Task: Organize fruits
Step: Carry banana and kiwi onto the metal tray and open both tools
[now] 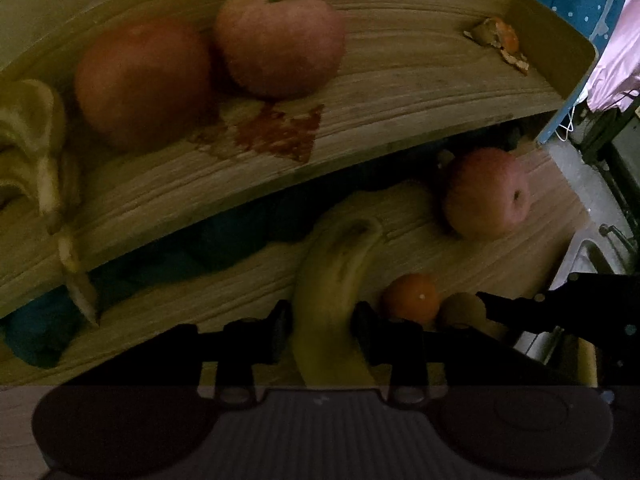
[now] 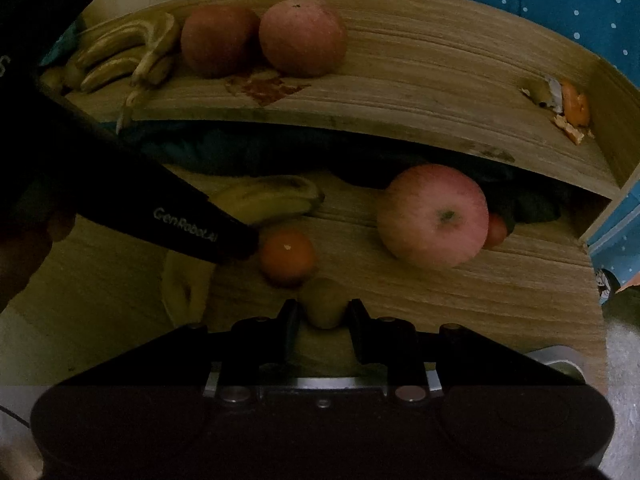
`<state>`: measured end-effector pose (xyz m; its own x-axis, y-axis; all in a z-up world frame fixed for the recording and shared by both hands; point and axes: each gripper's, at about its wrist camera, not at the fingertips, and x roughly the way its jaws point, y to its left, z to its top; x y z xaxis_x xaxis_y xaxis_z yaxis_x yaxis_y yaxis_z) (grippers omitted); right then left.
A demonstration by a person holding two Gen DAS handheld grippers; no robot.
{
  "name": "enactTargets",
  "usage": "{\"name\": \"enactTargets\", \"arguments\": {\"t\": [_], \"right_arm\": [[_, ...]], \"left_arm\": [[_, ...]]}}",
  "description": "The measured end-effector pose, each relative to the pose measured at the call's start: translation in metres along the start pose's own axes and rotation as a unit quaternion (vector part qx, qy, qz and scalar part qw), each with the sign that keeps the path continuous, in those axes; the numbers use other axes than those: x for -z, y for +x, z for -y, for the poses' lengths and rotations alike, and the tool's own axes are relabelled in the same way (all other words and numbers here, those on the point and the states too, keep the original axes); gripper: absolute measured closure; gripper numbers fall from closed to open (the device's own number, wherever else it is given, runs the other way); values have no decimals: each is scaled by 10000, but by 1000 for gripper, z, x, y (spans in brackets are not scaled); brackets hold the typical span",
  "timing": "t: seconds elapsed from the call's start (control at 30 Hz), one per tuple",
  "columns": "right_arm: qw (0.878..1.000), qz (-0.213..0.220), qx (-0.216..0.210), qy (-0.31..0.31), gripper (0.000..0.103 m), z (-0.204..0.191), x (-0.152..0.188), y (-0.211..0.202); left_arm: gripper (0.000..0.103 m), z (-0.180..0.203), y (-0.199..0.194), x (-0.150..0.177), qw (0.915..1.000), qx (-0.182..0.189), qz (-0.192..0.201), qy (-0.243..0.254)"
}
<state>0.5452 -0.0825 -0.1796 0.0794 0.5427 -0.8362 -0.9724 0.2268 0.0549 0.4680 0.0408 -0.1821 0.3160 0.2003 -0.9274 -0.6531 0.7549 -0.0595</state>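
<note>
Where left tool (image 1: 322, 322) grips: banana (image 1: 336, 280).

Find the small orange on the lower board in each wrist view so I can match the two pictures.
Left wrist view: the orange sits low and right of centre, just right of the banana held in the left gripper.
Right wrist view: the orange sits near the centre, just above the right gripper.
Shared landmark: the single apple on the lower board, up and to the right of the orange in both.
</note>
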Motion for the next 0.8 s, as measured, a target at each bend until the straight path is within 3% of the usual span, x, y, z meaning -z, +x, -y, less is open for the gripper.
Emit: {"name": "enactTargets", "arguments": {"t": [0.43, 0.8], "right_arm": [[9991, 223, -45, 362, 74, -33, 19, -22], [9961, 583, 49, 654, 74, -61, 34, -55]], "left_arm": [[66, -39, -27, 47, 9981, 204, -293, -493], [66, -43, -66, 66, 9982, 444, -141, -369]]}}
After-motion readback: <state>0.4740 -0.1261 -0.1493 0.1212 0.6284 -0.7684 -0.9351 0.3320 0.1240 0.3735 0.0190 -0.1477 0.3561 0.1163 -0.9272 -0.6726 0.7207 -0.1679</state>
